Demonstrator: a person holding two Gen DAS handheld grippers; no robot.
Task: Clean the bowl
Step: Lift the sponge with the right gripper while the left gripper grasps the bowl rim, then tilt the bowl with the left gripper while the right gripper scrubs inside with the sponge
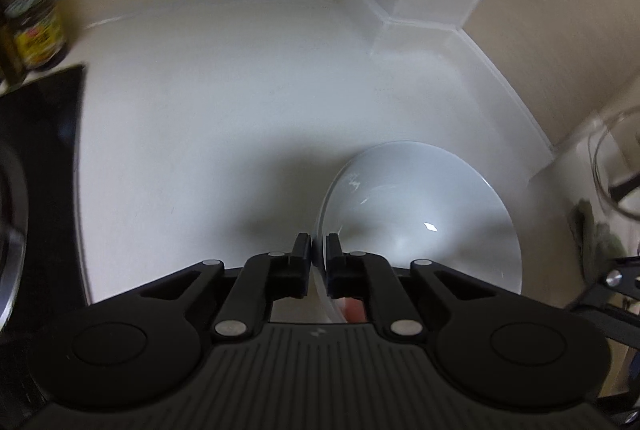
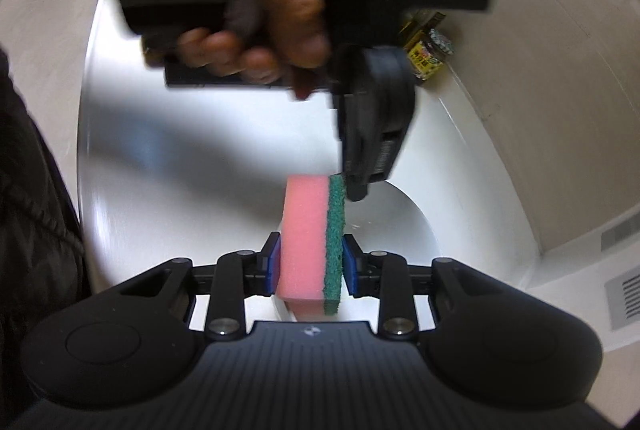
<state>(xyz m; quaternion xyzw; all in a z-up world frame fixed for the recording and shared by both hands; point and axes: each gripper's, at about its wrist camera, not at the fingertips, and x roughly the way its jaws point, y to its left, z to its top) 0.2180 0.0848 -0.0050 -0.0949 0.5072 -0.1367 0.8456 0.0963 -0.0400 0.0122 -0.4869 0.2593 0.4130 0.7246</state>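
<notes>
A white bowl [image 1: 424, 213] is held above the white counter. My left gripper [image 1: 319, 250] is shut on the bowl's rim, one finger inside and one outside. In the right wrist view the bowl [image 2: 394, 226] shows below the sponge, with the left gripper [image 2: 356, 189] coming down onto its rim from above. My right gripper [image 2: 308, 262] is shut on a pink sponge [image 2: 304, 230] with a green scouring side, held upright just beside the bowl.
A white counter [image 1: 224, 101] meets a beige wall. A yellow-labelled jar [image 1: 38, 29] stands at the far left, also in the right wrist view [image 2: 426, 51]. A black stovetop [image 1: 40, 133] lies left. A glass vessel [image 1: 616, 165] stands right.
</notes>
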